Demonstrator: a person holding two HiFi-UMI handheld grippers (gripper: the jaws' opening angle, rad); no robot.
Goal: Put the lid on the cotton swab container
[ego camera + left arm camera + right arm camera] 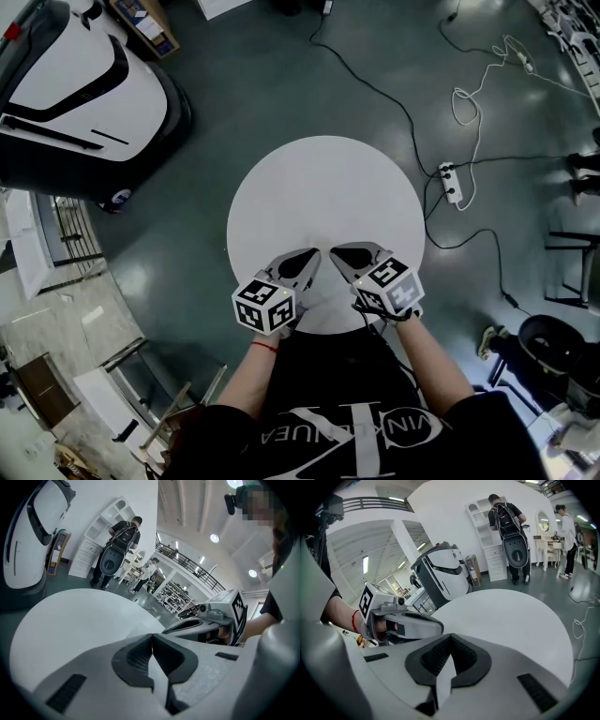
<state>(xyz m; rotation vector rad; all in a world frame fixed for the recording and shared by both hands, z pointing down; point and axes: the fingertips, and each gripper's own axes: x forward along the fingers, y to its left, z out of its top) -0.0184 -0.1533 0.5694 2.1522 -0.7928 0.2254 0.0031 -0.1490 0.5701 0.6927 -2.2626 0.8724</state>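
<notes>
The round white table [323,187] carries nothing that I can see; no cotton swab container or lid shows in any view. Both grippers hover over its near edge, side by side, tips pointing toward the middle. My left gripper [314,253] is shut, its dark pads pressed together [152,637] with nothing between them. My right gripper [335,253] is shut and empty as well [450,637]. Each gripper view also catches the other gripper close beside it: the right gripper [206,616] and the left gripper [403,620].
A large white and black machine [75,84] stands on the floor at the far left. A power strip [452,183] and cables lie right of the table. A black chair base [548,342] is at the right. People stand by white shelves [506,513] in the background.
</notes>
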